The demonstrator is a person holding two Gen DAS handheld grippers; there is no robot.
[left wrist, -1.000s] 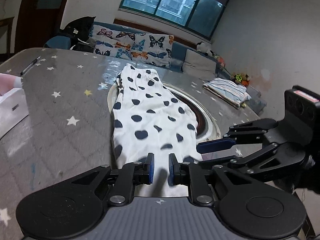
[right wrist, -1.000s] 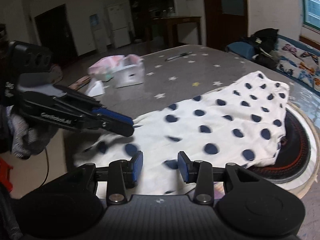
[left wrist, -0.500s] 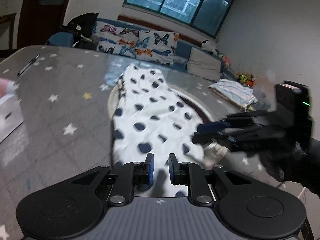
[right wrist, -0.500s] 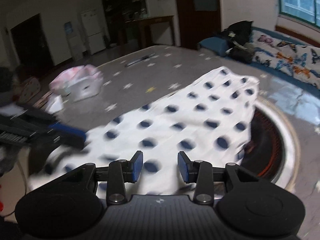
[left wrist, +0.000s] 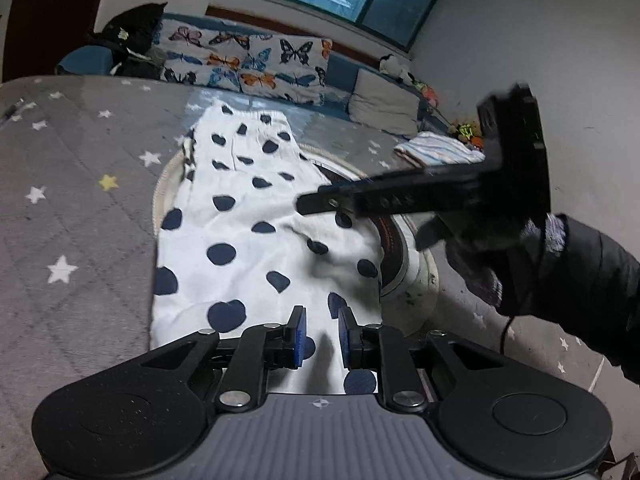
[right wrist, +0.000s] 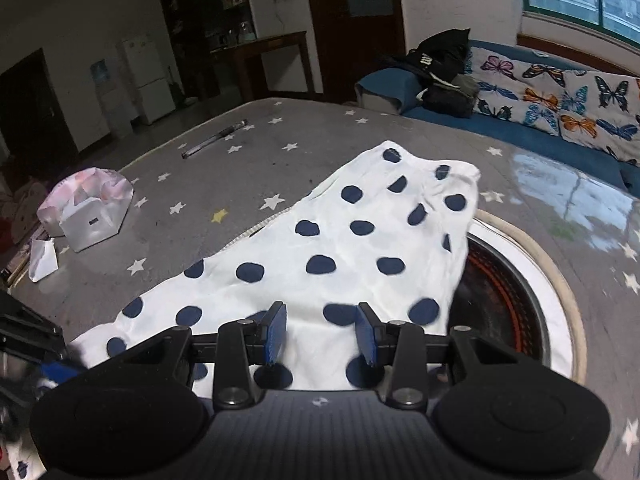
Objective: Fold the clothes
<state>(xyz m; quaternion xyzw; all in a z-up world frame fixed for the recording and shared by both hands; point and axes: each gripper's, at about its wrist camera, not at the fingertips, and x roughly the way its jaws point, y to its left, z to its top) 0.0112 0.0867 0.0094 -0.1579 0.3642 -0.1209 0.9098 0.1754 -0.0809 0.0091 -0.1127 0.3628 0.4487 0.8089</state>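
Observation:
A white garment with dark blue dots (left wrist: 256,236) lies flat on the grey star-patterned table, partly over a round inset burner. It also shows in the right wrist view (right wrist: 360,248). My left gripper (left wrist: 322,334) hovers over the garment's near end, jaws slightly apart, holding nothing. My right gripper (right wrist: 320,334) is open and empty above the garment's near edge. The right gripper also shows side-on in the left wrist view (left wrist: 400,196), above the garment's right edge.
The round burner with a white rim (right wrist: 556,280) is set in the table to the right. A white box and pink bag (right wrist: 88,216) and a pen (right wrist: 214,138) lie far left. Folded striped clothes (left wrist: 436,150) lie at the far right. A butterfly-print sofa (left wrist: 248,60) stands behind.
My right gripper has moved up and away along the garment's right side. My left gripper has moved a little forward over the near end. The garment lies as before.

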